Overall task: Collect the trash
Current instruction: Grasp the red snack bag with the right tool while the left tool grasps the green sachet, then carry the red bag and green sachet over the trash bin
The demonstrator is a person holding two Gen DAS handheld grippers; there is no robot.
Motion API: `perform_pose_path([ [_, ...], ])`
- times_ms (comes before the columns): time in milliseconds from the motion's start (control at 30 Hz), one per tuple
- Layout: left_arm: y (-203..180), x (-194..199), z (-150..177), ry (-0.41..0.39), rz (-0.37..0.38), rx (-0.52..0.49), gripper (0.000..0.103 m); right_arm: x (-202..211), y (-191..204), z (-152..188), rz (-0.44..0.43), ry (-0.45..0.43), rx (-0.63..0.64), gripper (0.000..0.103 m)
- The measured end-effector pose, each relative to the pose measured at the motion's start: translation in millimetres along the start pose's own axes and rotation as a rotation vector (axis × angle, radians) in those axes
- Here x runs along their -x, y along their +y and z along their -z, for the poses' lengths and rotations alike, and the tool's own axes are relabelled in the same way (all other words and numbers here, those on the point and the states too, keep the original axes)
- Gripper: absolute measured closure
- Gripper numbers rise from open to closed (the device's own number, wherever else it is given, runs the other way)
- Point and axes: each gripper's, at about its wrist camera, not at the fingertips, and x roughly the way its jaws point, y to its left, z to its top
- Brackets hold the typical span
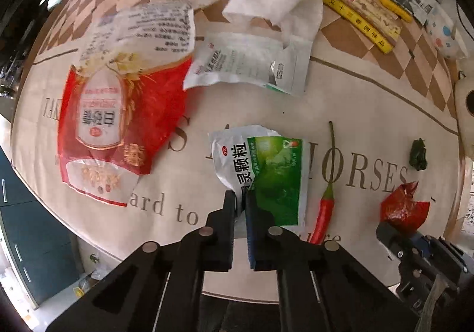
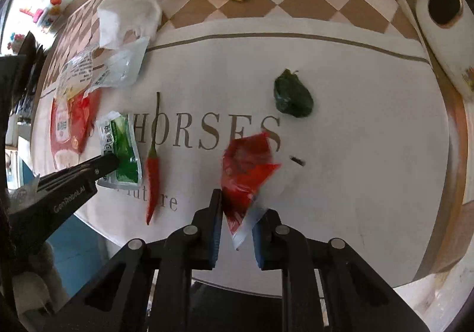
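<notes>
Left gripper [image 1: 240,198], jaws pinched on the near edge of the green medicine sachet [image 1: 266,172] lying on the tablecloth [image 1: 370,112]; right gripper [image 2: 237,213], jaws apart around the red wrapper [image 2: 246,172]. Risk: so shallow an edge grip may let the slick foil slip free on lifting; the light, unclamped wrapper may slide aside as the jaws close.

Motion-blurred red wrapper [image 2: 246,172]; white container [image 1: 465,112] cut off at the left-wrist frame's right edge.
</notes>
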Motion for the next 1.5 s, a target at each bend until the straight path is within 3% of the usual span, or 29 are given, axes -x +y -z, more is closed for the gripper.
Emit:
perform_pose_path([
  [367,16.4,89.8,8.6,-0.200,-0.043,0.018,0.101,46.7,-4.4,-14.7,-0.052,-0.108,0.016,0.085],
  [633,89.4,130.2,34.5,-0.339,-0.093,0.143,0.101,75.0,41.1,-28.7,-0.051,-0.183,0.118,0.085],
  [833,149.0,147.3,65.1,-0.414,-0.114,0.266,0.101,85.9,116.6,-17.6,-0.067,-0.222,0.259,0.085],
  [1067,246.8,158.7,141.7,-0.460,-0.216,0.433,0.101,76.8,215.4,21.9,-0.095,-0.214,0.422,0.085],
  [1333,345.5,118.6,220.1,-0.401,-0.301,0.598,0.101,17.7,335.9,103.5,-0.087,-0.158,0.621,0.085],
  [1500,400.4,59.7,255.5,-0.315,-0.311,0.672,0.101,-44.7,395.2,151.6,-0.075,-0.100,0.703,0.085],
])
